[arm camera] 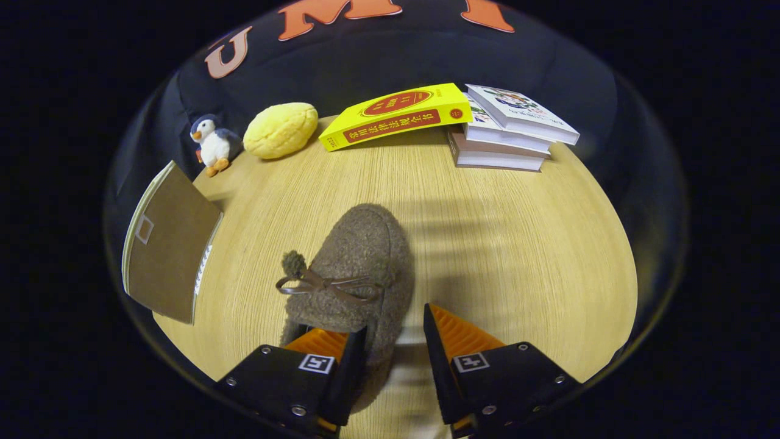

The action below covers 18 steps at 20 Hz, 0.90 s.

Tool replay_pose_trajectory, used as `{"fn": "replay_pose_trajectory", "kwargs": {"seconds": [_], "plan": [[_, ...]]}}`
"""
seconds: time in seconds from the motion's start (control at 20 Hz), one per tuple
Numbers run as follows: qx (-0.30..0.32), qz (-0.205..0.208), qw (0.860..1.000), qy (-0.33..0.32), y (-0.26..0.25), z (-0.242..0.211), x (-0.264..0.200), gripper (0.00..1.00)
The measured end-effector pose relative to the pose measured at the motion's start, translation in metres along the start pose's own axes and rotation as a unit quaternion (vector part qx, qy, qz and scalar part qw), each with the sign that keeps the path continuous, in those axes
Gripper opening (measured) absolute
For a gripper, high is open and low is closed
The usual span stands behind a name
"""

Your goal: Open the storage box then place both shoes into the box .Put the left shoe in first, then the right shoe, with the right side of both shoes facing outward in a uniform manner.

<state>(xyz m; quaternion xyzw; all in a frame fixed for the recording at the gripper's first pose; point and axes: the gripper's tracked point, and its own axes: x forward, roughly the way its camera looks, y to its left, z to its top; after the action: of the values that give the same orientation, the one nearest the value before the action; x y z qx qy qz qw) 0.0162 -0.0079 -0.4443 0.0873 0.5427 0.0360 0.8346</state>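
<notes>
Gripper (395, 341) nearest: fingers spread apart, clamped on nothing. Left finger (326, 341) overlapping the heel side of 1 brown fleece shoe (359, 268); contact impossible to confirm. Right finger (457, 335) apart from it, over bare table (518, 244). Shoe flat at mid-table, toe toward the far edge, bow (329, 285) uppermost, apparently laid for a heel grasp. Storage box lid (167, 244) standing at the left edge. Books (499, 131), plush penguin (210, 143), yellow plush (280, 129) ranged along the far edge, clear of the work.

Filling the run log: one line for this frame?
hand-held gripper: open, fingers astride heel | fuzzy brown slipper: on wooden table, toe pointing away, not clamped | storage box: not seen
</notes>
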Motion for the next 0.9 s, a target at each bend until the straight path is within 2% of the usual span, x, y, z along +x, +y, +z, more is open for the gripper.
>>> {"fn": "replay_pose_trajectory", "kwargs": {"seconds": [0.05, 0.2, 0.25, 0.3, 0.4, 0.55, 0.9], "plan": [[0.007, 0.013, 1.0, 0.006, 0.007, -0.001, 0.004, 0.52], [0.022, -0.008, 1.0, 0.014, -0.002, 0.001, 0.005, 0.21], [0.032, -0.013, 0.999, 0.013, -0.002, 0.003, 0.004, 0.14], [0.041, -0.003, 0.999, 0.016, 0.005, 0.004, 0.001, 0.04], [0.052, 0.009, 0.999, 0.005, 0.024, 0.017, -0.014, 0.03], [0.028, 0.008, 0.999, -0.016, 0.057, 0.041, -0.045, 0.04], [0.019, 0.057, 0.998, -0.036, 0.182, 0.09, -0.11, 0.03]]}}
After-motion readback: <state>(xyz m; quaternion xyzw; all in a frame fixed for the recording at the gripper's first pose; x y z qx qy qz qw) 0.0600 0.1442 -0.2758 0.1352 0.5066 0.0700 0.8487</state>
